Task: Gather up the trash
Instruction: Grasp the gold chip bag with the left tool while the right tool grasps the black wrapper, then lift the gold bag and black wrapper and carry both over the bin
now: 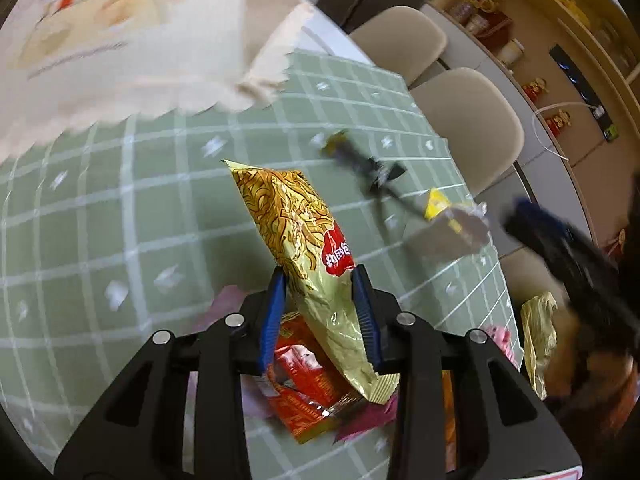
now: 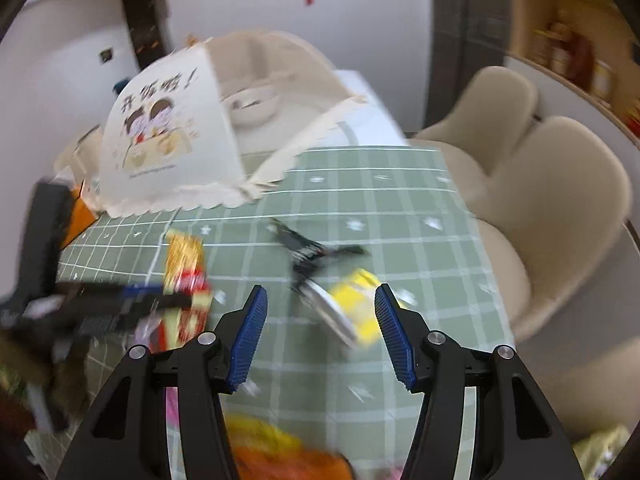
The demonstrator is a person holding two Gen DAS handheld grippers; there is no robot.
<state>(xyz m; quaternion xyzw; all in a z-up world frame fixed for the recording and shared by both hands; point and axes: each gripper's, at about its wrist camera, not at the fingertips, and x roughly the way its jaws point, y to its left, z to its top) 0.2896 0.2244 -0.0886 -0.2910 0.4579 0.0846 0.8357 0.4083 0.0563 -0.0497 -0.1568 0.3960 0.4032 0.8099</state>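
Noodle packet [image 1: 304, 240] pinched in left claw [image 1: 320, 312]; right claw [image 2: 320, 328] spread over yellow wrapper [image 2: 356, 304].

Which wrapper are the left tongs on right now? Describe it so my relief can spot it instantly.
On the green checked tablecloth, near the edge with the wrapper pile, the left tongs pinch a long noodle snack bag. It stands tilted above a flat red wrapper. Only it shows yellow noodle print with a red label.
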